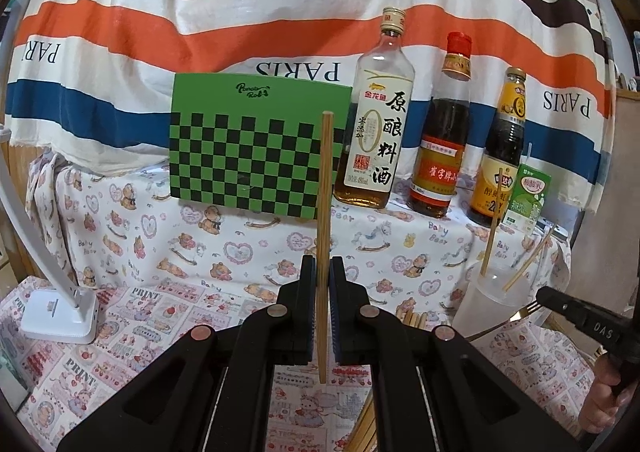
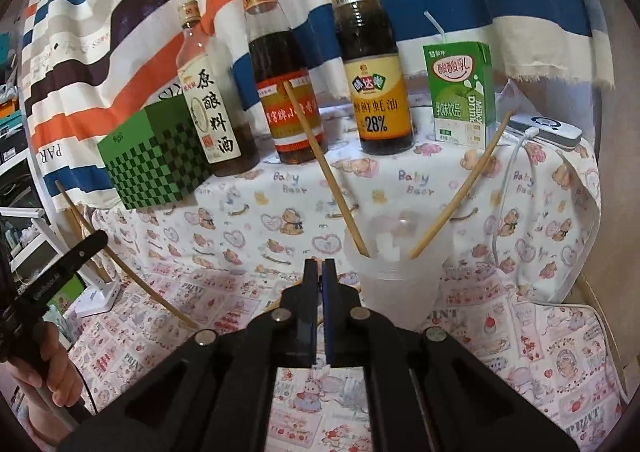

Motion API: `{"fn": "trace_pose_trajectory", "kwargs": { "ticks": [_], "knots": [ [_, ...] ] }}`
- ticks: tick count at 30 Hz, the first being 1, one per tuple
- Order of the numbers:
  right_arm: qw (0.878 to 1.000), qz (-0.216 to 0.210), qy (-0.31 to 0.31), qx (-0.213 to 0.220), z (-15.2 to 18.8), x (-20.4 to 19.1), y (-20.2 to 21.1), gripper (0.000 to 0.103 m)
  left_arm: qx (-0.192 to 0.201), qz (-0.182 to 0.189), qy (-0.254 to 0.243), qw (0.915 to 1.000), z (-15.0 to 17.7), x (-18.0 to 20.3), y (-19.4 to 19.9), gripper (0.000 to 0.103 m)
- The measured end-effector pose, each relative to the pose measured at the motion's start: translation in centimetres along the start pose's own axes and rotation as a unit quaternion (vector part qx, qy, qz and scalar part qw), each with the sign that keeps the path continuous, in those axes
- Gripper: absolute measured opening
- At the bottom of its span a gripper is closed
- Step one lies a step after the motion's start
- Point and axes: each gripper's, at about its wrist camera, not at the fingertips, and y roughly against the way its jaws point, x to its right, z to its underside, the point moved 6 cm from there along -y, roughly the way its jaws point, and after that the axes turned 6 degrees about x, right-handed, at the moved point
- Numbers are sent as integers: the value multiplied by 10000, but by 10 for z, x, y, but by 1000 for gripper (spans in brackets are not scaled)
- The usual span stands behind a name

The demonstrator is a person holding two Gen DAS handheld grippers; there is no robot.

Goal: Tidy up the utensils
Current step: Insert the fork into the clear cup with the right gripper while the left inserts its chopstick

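Note:
My left gripper [image 1: 322, 264] is shut on a wooden chopstick [image 1: 325, 188] held upright above the table; the same chopstick shows at the left of the right wrist view [image 2: 120, 252]. A translucent plastic cup [image 2: 396, 272] stands just right of my right gripper [image 2: 320, 264] and holds two chopsticks [image 2: 324, 168], leaning apart. The cup also shows at the right of the left wrist view [image 1: 496, 292]. My right gripper's jaws are nearly closed on something thin; in the left wrist view a gold fork [image 1: 520, 312] pokes from its tip. More chopsticks [image 1: 414, 318] lie on the table.
Three sauce bottles [image 2: 288, 92] and a green milk carton [image 2: 460, 92] stand at the back, with a green checkered box [image 1: 256, 144] to their left. A white lamp base [image 1: 60, 316] sits at the left. A white cable [image 2: 508, 192] runs along the table's right edge.

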Motion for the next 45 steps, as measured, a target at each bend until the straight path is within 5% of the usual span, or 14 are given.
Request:
{"fn": "trace_pose_trajectory", "kwargs": {
  "ticks": [5, 11, 16, 20, 23, 25, 28, 32, 38, 45],
  "knots": [
    [9995, 211, -15, 239, -7, 4, 10, 2, 1, 145, 8, 9999, 0, 4, 2, 5],
    [9912, 759, 271, 1047, -46, 4, 46, 2, 452, 1217, -50, 9915, -35, 33, 36, 5],
    [9831, 1122, 443, 1374, -77, 13, 59, 2, 800, 1345, -758, 9848, -80, 92, 54, 5],
    [9809, 1324, 439, 1354, -80, 28, 50, 2, 1038, 1727, -851, 9758, -111, 142, 58, 5],
    [9838, 1009, 186, 1472, -67, 41, 41, 2, 1041, 2088, -1087, 9663, -121, 182, 44, 5],
    [9846, 889, -20, 1502, -60, 49, 37, 2, 948, 2322, -1264, 9598, -119, 207, 25, 5],
    [9842, 1015, -308, 1419, -52, 68, 27, 2, 754, 2203, -1498, 9609, -106, 231, -8, 5],
    [9859, 850, -832, 1177, -46, 90, 16, 2, 1094, 2042, -1665, 9585, -83, 240, -30, 5],
    [9882, 826, -859, 966, -42, 94, 6, 2, 506, 2006, -1148, 9716, -48, 228, -73, 5],
    [9921, 787, -755, 626, -34, 94, -9, 2, -10, 2049, -1254, 9707, -17, 231, -93, 5]
  ]
}}
